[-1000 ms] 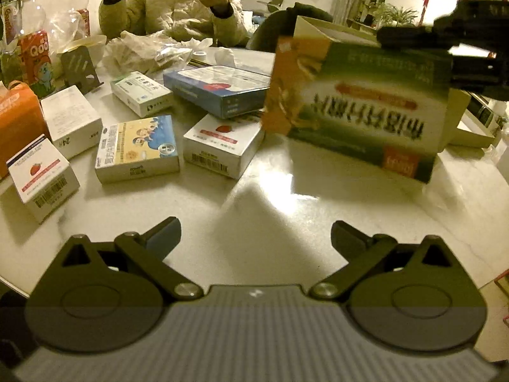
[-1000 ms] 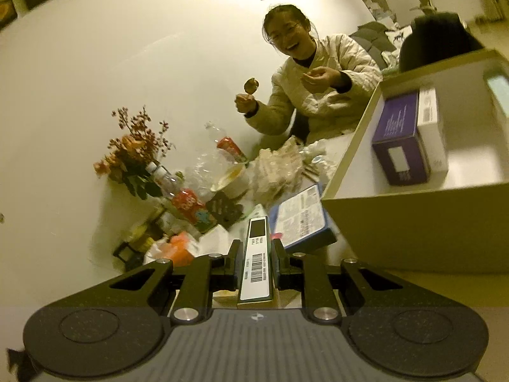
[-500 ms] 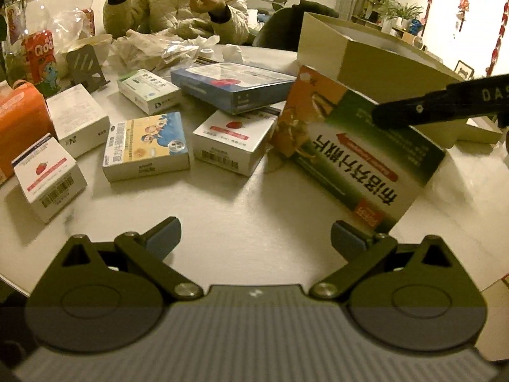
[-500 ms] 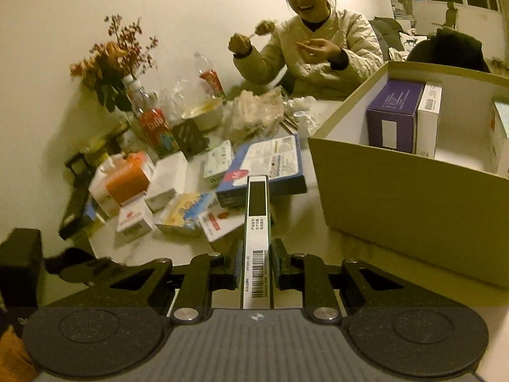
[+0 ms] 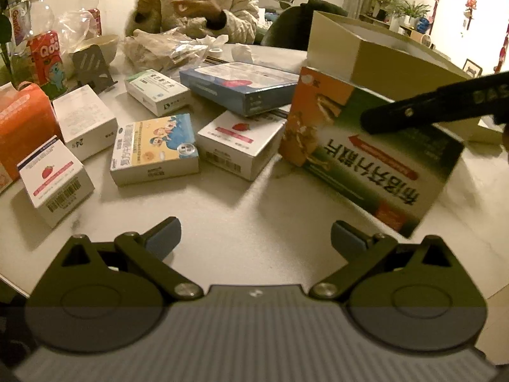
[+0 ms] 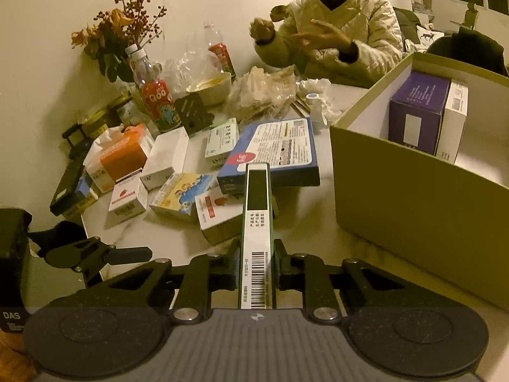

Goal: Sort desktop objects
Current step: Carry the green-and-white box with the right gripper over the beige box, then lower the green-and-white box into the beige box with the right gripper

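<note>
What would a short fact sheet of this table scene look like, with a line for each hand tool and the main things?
setting: pale marble-look table strewn with small cartons
right gripper: shut on a flat green and orange carton, held tilted above the table
left gripper: open, empty
container: large open cardboard box, holding a purple carton beside a white carton
loose on table: big blue flat box, white strawberry-print carton, cartoon-print carton
bystander: person in a pale quilted jacket, seated across the table

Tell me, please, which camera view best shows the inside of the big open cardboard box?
The right wrist view: it looks into the big open cardboard box, showing a purple carton inside. The left wrist view shows only the outer walls.
</note>
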A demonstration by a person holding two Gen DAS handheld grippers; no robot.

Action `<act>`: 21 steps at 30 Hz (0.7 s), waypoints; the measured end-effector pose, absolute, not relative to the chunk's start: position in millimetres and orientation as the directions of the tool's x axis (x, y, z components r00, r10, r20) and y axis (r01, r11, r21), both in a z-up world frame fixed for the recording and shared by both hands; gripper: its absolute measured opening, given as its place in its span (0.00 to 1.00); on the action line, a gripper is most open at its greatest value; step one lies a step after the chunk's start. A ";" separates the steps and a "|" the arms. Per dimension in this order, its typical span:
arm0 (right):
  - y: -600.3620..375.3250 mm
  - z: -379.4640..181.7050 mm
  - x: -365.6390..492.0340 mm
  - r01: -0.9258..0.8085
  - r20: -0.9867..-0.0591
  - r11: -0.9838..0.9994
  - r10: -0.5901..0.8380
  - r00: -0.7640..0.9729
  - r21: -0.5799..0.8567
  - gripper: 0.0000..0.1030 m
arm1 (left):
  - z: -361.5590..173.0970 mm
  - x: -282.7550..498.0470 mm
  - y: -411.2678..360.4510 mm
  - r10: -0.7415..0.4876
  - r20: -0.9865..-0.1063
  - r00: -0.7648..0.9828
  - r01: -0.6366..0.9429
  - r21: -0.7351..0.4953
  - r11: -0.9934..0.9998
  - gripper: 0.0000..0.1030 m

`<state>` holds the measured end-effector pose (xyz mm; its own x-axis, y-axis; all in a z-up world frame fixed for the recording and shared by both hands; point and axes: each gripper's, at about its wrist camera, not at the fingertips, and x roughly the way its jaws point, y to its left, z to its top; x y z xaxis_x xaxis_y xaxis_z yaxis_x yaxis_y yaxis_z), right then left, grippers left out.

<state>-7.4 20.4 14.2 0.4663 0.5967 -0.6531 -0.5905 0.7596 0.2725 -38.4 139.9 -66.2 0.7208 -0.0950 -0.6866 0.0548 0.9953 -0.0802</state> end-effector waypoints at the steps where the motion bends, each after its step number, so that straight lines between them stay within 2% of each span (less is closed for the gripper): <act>1: 18.8 16.6 -7.8 -0.592 -0.644 0.755 0.606 0.466 0.282 0.21 | -65.6 -37.8 140.3 -0.094 -0.686 0.722 0.053 -0.081 0.995 0.99; 9: 3.1 46.4 -8.1 -0.604 -0.580 0.732 0.652 0.489 0.315 0.21 | -63.5 -33.5 137.5 -0.094 -0.684 0.724 0.060 -0.073 0.996 0.99; 14: -20.5 70.9 2.7 -0.578 -0.514 0.720 0.686 0.515 0.383 0.21 | -60.5 -32.9 136.5 -0.095 -0.679 0.728 0.064 -0.071 0.995 0.99; 21: -59.6 103.5 25.8 -0.512 -0.439 0.743 0.668 0.601 0.432 0.21 | -57.2 -29.9 136.0 -0.095 -0.673 0.734 0.065 -0.070 0.995 0.99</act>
<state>25.8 -59.6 103.5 0.6009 0.6683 -0.4385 -0.5115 0.7431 0.4315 -29.9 136.0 -57.2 0.7336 -0.0952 -0.6729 0.0653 0.9954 -0.0696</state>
